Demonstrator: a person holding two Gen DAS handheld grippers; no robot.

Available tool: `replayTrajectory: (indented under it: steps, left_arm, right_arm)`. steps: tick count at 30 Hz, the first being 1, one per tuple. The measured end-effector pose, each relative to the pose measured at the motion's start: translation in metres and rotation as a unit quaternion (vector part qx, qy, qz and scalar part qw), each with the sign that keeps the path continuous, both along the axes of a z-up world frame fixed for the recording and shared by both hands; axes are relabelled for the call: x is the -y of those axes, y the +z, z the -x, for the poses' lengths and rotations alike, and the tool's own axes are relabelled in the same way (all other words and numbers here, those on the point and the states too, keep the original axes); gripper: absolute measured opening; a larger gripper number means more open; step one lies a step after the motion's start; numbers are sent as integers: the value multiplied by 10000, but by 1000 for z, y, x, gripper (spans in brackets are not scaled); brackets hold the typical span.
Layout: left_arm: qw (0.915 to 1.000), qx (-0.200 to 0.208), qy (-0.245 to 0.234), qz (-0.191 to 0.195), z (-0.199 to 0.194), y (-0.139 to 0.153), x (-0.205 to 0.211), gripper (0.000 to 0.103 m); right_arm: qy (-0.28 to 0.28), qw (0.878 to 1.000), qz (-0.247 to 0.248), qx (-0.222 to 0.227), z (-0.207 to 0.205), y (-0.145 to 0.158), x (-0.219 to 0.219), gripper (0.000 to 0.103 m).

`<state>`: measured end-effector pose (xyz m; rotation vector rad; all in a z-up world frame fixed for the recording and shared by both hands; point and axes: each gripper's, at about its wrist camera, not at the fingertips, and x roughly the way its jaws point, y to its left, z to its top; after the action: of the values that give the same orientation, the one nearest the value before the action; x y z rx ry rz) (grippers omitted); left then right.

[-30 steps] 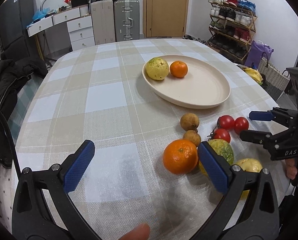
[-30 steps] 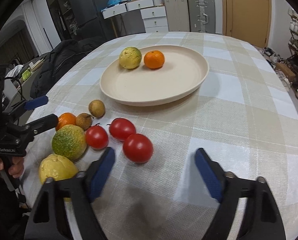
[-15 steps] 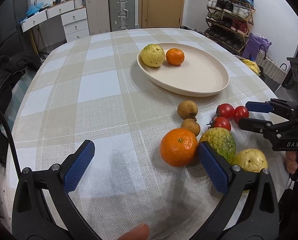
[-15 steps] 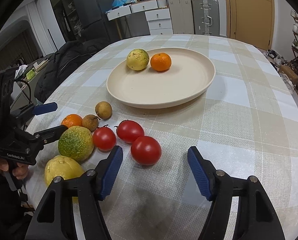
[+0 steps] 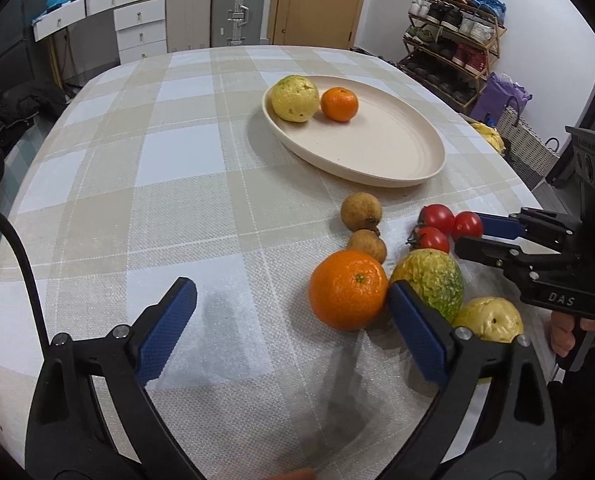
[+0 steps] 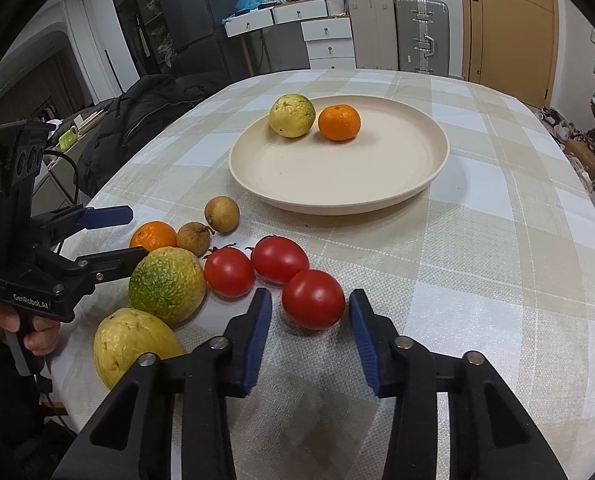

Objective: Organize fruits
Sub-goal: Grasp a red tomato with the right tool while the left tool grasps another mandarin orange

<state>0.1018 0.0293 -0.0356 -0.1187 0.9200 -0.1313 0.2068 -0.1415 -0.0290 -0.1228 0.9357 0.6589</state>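
Note:
On the checked tablecloth, a large orange [image 5: 347,290] lies between the jaws of my left gripper [image 5: 289,286]. The jaws are closing; the right pad is beside the orange and the left pad is far from it. My right gripper [image 6: 311,300] is closing around the nearest red tomato [image 6: 313,298], with thin gaps still showing at both pads. Two more tomatoes [image 6: 229,272] lie behind it. A cream plate [image 6: 337,176] holds a yellow-green guava [image 6: 292,115] and a small orange [image 6: 339,123]. Each gripper also shows in the other's view: the right gripper [image 5: 469,236], the left gripper [image 6: 137,234].
A bumpy green-yellow fruit [image 6: 167,284], a yellow fruit [image 6: 133,344] and two brown round fruits [image 5: 361,211] crowd the table's near edge beside the tomatoes. A black coat [image 6: 145,120] hangs left of the table. A shoe rack [image 5: 453,40] and a basket [image 5: 525,140] stand to the right.
The right jaws have narrowed from wide apart to just outside the nearest tomato. The left gripper has tipped slightly, so the orange sits further in between its jaws, which have narrowed a little.

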Motion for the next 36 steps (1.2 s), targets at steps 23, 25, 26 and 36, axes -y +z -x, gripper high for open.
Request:
replayTrajectory:
  steps: [23,25,26,36]
  left_arm:
    - [9989,-32,-459,40,3,-4,17,38]
    - [9990,-12,-436,35,3,-5,17,38]
    - [9990,-7,-439,32,3,-5,17,38]
    - [9991,214,-355,-14,6,4,15,38]
  right_arm:
    - [5,10000,25,15,1,0,0,35]
    - [-6,10000,16,12,1,0,1,35]
    - [-9,10000,9,10,1,0,1,35]
    - [4,10000,-38,83,1,3,4,32]
